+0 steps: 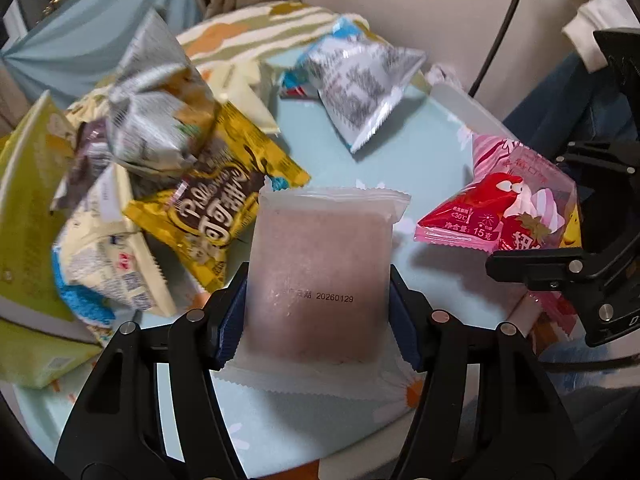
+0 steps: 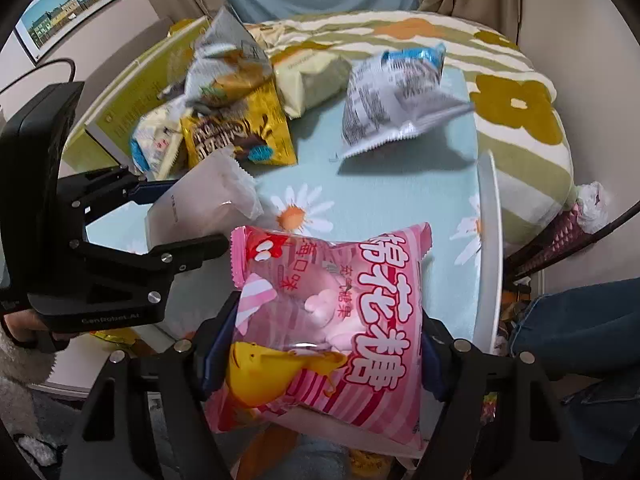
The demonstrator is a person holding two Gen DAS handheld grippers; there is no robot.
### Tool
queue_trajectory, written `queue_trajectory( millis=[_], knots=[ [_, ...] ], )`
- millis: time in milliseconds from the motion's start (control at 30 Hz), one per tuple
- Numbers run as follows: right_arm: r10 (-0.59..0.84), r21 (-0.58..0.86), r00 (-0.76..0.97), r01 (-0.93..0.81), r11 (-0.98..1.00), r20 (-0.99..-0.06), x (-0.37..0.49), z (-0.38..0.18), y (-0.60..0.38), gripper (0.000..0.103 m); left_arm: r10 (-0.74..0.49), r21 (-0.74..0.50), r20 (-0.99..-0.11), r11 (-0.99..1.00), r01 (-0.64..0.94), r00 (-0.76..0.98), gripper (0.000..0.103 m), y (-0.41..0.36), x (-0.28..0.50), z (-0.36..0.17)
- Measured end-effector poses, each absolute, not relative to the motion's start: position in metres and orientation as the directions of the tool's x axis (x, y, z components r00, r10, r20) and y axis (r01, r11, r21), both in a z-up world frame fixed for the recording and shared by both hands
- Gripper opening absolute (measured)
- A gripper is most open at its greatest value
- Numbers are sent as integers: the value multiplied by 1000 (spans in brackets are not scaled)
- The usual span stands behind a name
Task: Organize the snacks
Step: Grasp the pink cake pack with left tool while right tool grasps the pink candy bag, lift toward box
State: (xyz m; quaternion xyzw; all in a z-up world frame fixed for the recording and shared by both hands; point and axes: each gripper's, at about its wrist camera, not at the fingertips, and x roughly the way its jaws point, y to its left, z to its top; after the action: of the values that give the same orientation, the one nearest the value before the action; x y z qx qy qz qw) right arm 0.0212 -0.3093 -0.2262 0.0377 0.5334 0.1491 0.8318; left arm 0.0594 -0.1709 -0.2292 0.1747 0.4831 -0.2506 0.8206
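My left gripper is shut on a frosted white packet with a pinkish cake inside, held above the light blue daisy tablecloth. My right gripper is shut on a pink marshmallow bag, also held up; the bag shows in the left wrist view at the right. The left gripper with its packet shows left in the right wrist view. A pile of snacks lies at the left: a yellow chocolate bag, a silver bag, a cream and blue packet.
A white and blue bag lies apart at the far side of the table. A green box stands at the left edge. A striped flower pillow lies behind the table. The table's white rim runs along the right.
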Motion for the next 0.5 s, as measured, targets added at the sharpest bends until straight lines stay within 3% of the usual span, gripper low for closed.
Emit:
queue_trajectory(
  millis=[500],
  knots=[
    [367, 215, 510, -333, 918, -778, 49, -126, -283, 71, -219, -20, -767, 948, 317, 604, 62, -111, 54, -112]
  ],
)
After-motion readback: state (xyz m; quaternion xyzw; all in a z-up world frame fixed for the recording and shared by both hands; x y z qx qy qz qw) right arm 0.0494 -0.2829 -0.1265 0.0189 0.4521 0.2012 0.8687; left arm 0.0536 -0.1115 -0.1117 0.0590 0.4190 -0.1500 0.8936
